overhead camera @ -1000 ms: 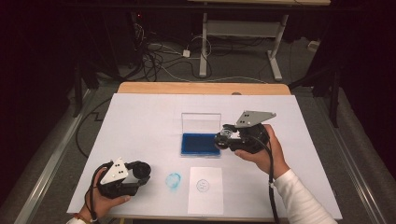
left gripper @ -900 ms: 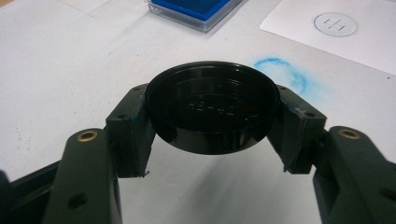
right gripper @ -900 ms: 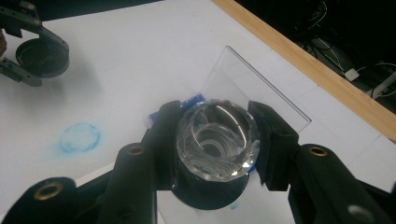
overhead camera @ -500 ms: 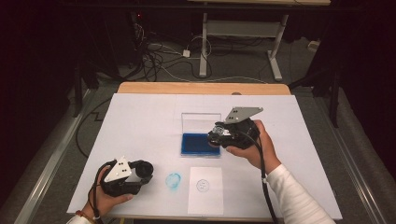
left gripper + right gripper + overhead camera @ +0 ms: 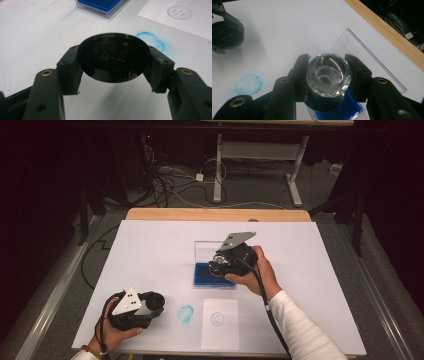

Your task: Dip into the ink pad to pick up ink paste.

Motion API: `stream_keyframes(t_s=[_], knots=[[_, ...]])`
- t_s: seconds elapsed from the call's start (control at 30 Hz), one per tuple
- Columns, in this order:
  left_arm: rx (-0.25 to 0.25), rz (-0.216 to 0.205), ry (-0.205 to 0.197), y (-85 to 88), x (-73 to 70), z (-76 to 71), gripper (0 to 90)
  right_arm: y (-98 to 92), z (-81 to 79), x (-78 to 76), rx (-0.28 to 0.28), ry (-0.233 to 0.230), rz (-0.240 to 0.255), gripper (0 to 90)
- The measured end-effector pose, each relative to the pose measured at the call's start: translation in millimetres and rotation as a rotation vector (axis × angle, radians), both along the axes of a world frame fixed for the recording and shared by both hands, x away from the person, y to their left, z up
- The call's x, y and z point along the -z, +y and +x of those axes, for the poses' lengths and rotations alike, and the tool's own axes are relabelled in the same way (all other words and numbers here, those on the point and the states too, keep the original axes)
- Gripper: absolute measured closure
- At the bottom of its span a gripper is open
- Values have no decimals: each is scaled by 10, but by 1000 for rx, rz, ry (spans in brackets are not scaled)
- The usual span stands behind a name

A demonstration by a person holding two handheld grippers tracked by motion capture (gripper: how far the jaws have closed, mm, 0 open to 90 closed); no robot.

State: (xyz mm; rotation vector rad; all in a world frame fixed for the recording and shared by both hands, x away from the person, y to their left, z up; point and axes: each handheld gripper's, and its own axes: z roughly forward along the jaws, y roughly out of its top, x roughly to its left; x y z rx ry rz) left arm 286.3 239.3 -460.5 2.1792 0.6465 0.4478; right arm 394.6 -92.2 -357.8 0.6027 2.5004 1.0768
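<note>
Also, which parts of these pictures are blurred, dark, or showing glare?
High view: floor beyond the table is dim. Left gripper view: near jaws soft, black cap glossy. Right gripper view: faceted clear stamp catches bright reflections; jaws blurred.

A white sheet (image 5: 175, 18) is lying on the desk (image 5: 150, 255) and showing a stamped blue ring (image 5: 179, 12) with a mark like two joined letters H inside. In the right gripper view, a dark disc (image 5: 225, 33) is carrying pale lettering too small and blurred to read. No other text is showing legibly.
</note>
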Motion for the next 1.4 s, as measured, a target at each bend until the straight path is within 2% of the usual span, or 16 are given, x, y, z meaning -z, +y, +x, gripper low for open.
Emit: stream_keyframes(t_s=[0.33, 0.7, 0.73, 0.77, 0.8, 0.83, 0.9, 0.97, 1.4], knots=[[1, -4, 3, 2, 0, 1, 368, 207, 154, 219, 17, 42, -9, 570], [3, 5, 3, -2, 2, 8, 368, 419, 262, 471, 18, 74, -58, 570], [-10, -17, 9, -16, 11, 1, 368, 430, 278, 490, 15, 73, -66, 570], [-13, -20, 11, -18, 14, 2, 368, 440, 287, 508, 18, 78, -72, 570], [-2, 8, 6, 0, 4, 13, 368, 448, 299, 527, 24, 81, -80, 570], [-15, -21, 13, -17, 15, 5, 368, 451, 313, 540, 28, 83, -89, 570], [-16, -26, 15, -21, 18, 1, 368, 450, 342, 565, 33, 91, -87, 570], [0, 13, 6, -2, 6, 14, 368, 457, 360, 589, 35, 97, -93, 570], [8, 16, 9, -15, 12, 18, 367, 490, 397, 648, 37, 109, -100, 570]])
